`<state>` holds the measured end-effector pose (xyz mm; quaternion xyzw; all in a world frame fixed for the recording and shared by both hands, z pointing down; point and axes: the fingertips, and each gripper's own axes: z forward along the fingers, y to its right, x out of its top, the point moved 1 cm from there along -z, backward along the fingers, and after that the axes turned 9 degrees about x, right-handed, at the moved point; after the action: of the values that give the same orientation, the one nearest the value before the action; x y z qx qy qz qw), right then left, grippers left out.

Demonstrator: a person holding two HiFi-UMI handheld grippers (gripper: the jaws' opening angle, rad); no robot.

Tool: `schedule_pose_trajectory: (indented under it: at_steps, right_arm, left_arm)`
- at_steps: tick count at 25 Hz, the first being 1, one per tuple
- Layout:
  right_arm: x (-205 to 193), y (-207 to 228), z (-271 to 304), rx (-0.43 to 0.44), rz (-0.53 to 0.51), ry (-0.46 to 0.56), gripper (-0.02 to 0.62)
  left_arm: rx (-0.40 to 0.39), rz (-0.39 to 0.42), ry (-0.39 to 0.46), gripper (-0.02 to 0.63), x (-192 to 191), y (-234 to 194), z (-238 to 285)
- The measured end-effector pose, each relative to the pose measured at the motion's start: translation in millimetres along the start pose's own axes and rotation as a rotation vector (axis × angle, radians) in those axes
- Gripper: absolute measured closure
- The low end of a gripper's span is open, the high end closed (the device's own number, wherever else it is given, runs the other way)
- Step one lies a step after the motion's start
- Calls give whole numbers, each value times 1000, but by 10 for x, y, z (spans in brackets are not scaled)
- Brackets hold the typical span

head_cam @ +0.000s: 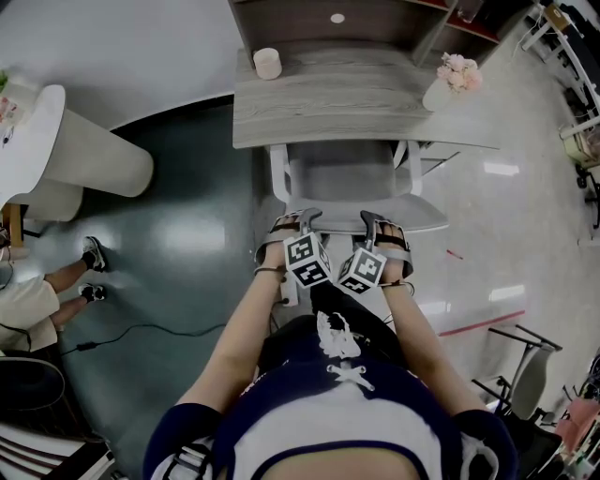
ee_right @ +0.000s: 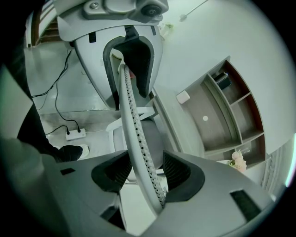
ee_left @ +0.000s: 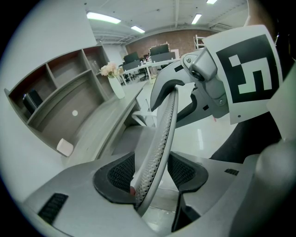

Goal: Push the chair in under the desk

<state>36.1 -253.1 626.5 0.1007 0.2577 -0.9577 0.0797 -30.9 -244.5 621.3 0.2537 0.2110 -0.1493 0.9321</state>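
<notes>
The left gripper and the right gripper sit side by side on the top of the chair's backrest, just in front of the person's chest.

In the left gripper view, the left gripper has its jaws spread, with the mesh backrest running up between them. The backrest edge lies against the left pad and leaves a gap at the other.

The right gripper also has its jaws spread, astride the perforated backrest rim, which rests near one pad at the bottom.

The chair faces the tabletop. The front of its seat is tucked beneath the tabletop's near edge, while the rest of the seat and the backrest are out on the person's side.

A cup stands on the tabletop at the far left and a vase of flowers at the right. A shelf rises behind them.

Well off to the left, another person's shoes rest on the floor.
</notes>
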Motion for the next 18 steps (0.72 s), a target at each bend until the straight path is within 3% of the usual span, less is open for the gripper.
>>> schedule_pose_trajectory:
  at_steps: [18]
  right_arm:
    - [27,180,112,-7,-17,14,405]
  left_arm:
    - [5,-6,-3,380,38,-183,102]
